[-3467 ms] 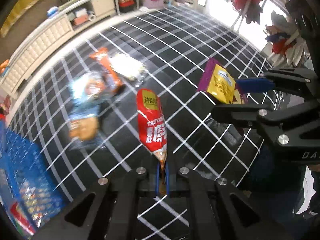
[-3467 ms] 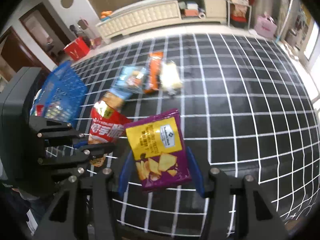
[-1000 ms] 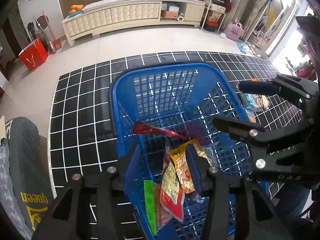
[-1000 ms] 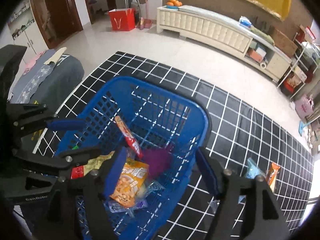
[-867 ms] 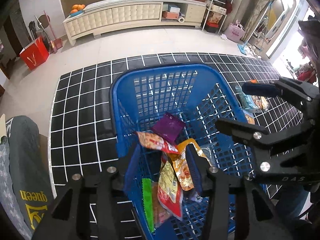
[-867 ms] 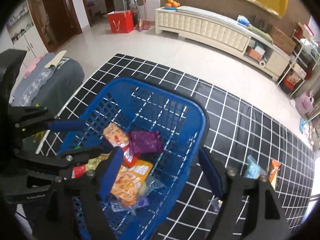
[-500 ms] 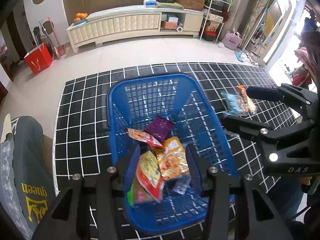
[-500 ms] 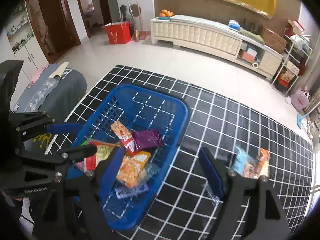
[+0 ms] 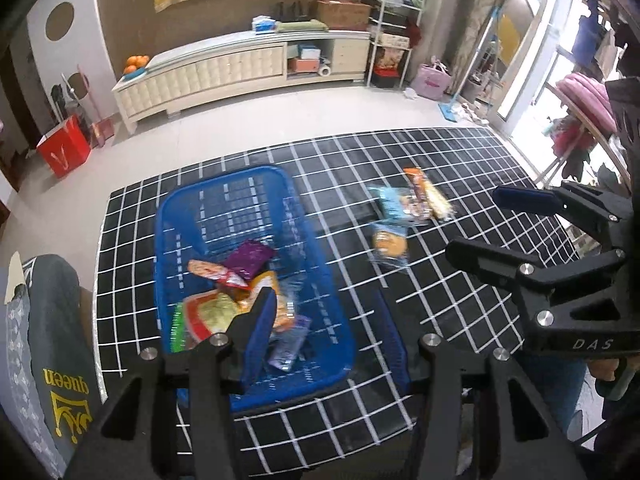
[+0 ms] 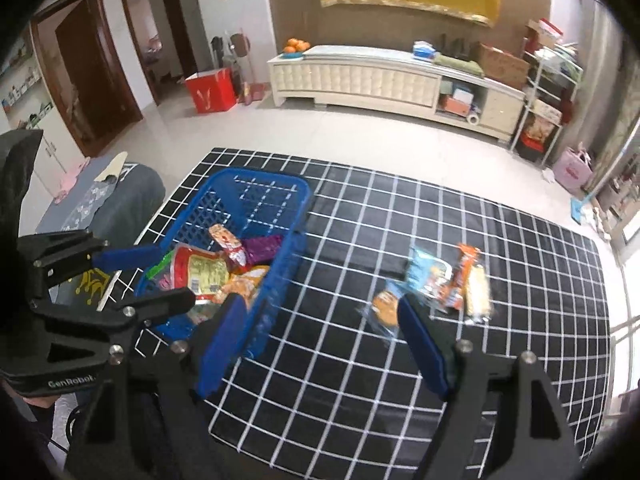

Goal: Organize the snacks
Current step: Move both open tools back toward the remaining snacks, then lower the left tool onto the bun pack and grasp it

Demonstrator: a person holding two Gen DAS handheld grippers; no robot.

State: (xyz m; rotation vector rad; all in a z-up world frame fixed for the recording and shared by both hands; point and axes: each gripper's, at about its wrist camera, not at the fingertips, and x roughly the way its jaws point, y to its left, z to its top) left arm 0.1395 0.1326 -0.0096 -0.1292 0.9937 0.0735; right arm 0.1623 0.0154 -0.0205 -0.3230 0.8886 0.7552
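A blue plastic basket stands on the left of a black grid mat and holds several snack packs, with a purple chip bag and a red pack on top. Several loose snacks lie on the mat to the right: a blue pack, an orange bar, a pale pack and a clear pack of cookies. My left gripper is open and empty, high above the basket's near end. My right gripper is open and empty above the mat between the basket and the loose snacks.
A grey garment with yellow print lies off the mat's left edge. A long white cabinet and a red bag stand by the far wall. A shelf rack and a clothes rack are at the right.
Both grippers dropped their packs, the red one and the purple one, into the basket. Both have since risen and swung right, so the loose snacks on the mat come into view.
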